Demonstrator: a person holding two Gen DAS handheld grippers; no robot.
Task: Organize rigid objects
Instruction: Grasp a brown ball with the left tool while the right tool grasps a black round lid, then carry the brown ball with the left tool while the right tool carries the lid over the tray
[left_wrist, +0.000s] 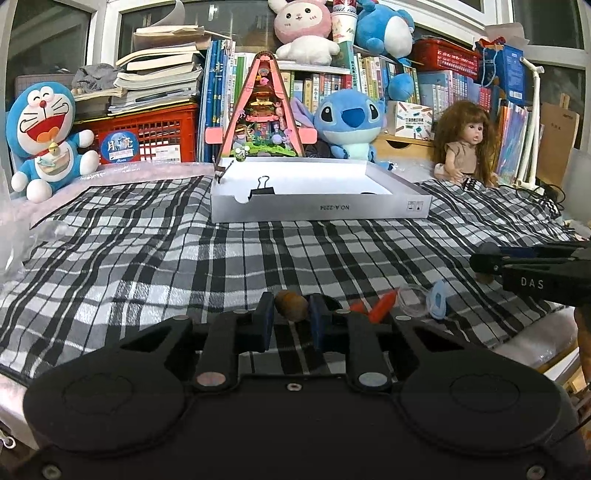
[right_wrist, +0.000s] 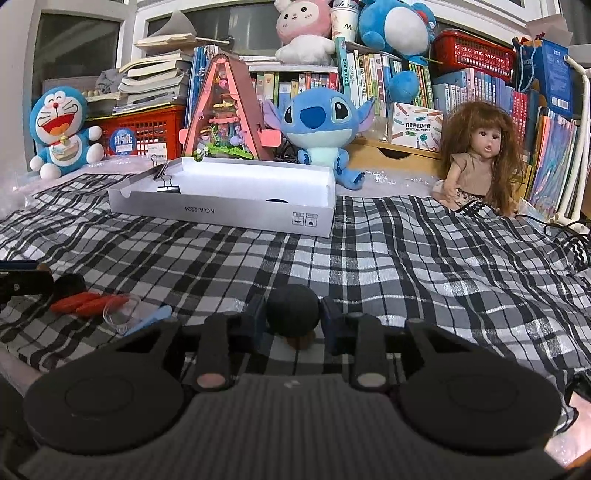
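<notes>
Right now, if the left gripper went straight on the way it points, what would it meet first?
Left gripper already pinches a brown oval nut-like object. Beyond it lies bare black-and-white checked cloth, then probably the shallow white cardboard box; depth is uncertain.

Box (left_wrist: 317, 210) on blanket (left_wrist: 147, 240), clip (left_wrist: 263, 189) inside (near edge), doll (left_wrist: 466, 147) right.

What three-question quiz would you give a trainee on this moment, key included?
1. True or false: the left gripper is shut on a brown oval nut-like object.
2. What is clipped on the front wall of the white cardboard box? A) black metal binder clip B) orange peg C) blue pen.
3. Which gripper has the dark round ball between its fingers?
Key: 1 true; 2 A; 3 the right gripper.
</notes>
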